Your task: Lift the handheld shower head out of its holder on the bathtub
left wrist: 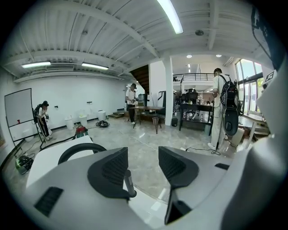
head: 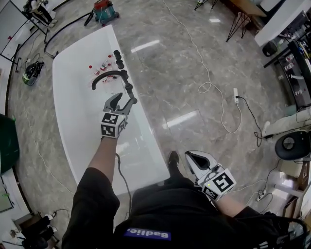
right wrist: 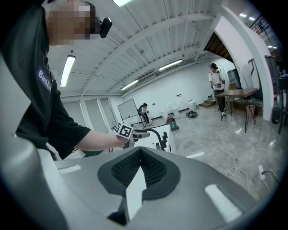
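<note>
A white bathtub (head: 73,102) fills the left of the head view. Black tap knobs (head: 119,58) and a curved black spout (head: 104,76) stand along its right rim. The handheld shower head (head: 130,91) is a slim black rod upright on that rim. My left gripper (head: 125,99) is open around it. In the left gripper view the rod (left wrist: 129,182) stands between the jaws, close against the left pad (left wrist: 112,168), with a gap to the right pad (left wrist: 173,165). My right gripper (head: 194,158) hangs shut by my right hip, jaws together (right wrist: 140,168), holding nothing.
Small bottles (head: 102,65) lie in the tub's far end. A white cable (head: 214,87) and power strip (head: 235,95) trail over the marble floor to the right. A red and green vacuum (head: 103,9) stands beyond the tub. People stand far off (left wrist: 220,108).
</note>
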The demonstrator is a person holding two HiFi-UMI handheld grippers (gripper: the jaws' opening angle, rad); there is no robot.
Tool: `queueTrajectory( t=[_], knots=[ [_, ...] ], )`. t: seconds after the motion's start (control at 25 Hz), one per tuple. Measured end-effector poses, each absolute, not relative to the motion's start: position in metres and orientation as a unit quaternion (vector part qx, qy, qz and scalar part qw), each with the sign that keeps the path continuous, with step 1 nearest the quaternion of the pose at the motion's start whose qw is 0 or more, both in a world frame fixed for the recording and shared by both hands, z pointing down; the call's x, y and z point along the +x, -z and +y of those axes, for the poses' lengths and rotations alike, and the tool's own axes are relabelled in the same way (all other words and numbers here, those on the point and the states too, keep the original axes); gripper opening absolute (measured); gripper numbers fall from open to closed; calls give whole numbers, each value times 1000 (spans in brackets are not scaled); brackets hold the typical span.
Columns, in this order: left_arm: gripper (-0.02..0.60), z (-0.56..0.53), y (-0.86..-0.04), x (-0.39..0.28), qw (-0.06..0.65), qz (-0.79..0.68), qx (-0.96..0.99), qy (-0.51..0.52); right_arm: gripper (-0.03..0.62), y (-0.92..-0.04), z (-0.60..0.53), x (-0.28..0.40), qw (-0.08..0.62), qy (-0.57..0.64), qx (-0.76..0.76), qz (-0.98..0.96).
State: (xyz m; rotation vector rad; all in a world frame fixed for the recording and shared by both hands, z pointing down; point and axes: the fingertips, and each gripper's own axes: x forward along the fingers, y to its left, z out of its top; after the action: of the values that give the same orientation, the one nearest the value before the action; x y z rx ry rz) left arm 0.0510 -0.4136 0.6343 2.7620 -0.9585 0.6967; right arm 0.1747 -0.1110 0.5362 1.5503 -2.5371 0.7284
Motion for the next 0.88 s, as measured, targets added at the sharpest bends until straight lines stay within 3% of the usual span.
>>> queueTrajectory(
  t=[0.88],
  knots=[
    [196, -472, -744, 53, 131, -360, 886, -262, 2, -585, -112, 208, 66, -274, 527, -802]
  ],
)
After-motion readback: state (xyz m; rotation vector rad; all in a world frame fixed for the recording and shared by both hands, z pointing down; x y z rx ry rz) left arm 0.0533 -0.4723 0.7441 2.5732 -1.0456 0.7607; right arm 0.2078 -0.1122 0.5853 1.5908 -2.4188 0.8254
